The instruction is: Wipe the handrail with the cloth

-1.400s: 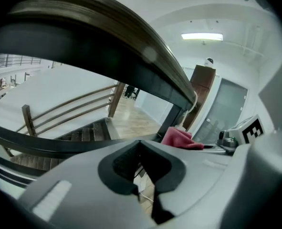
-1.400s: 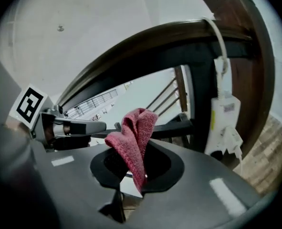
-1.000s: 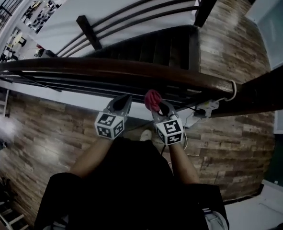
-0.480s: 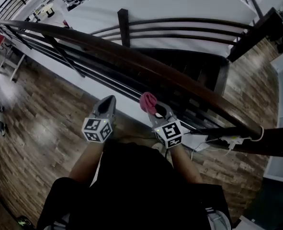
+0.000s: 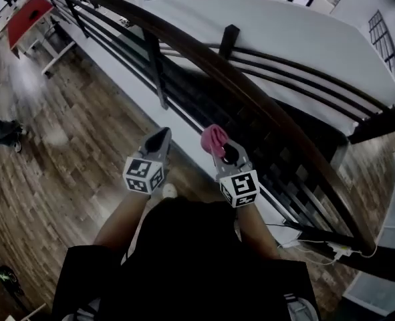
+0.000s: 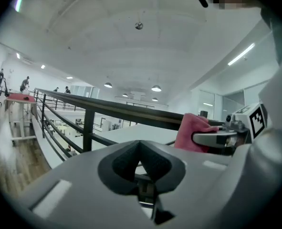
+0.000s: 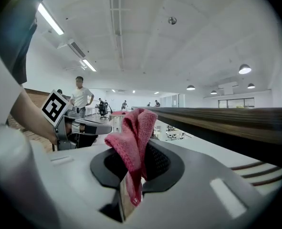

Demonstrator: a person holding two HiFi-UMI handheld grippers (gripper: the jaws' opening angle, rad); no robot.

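A dark wooden handrail (image 5: 237, 79) runs diagonally from upper left to lower right in the head view, above black metal bars. My right gripper (image 5: 218, 146) is shut on a pink cloth (image 5: 212, 138), held just short of the rail and not touching it. The cloth (image 7: 133, 142) bunches up between the right jaws, with the rail (image 7: 226, 120) off to the right. My left gripper (image 5: 160, 139) is shut with nothing in it, beside the right one. From the left gripper view the rail (image 6: 112, 109) crosses ahead and the cloth (image 6: 191, 131) shows at right.
Wood-plank floor (image 5: 70, 139) lies under me. Beyond the rail drops a stairwell with a white wall (image 5: 297, 39) and a second railing. A black post (image 5: 156, 72) holds the bars. A red table (image 5: 27, 19) stands far left. A white power strip (image 5: 334, 249) lies at lower right.
The head view has swung left, so the rail now runs diagonally and more of the floor at left shows. Both grippers keep their grip and spacing; the cloth stays just short of the rail.
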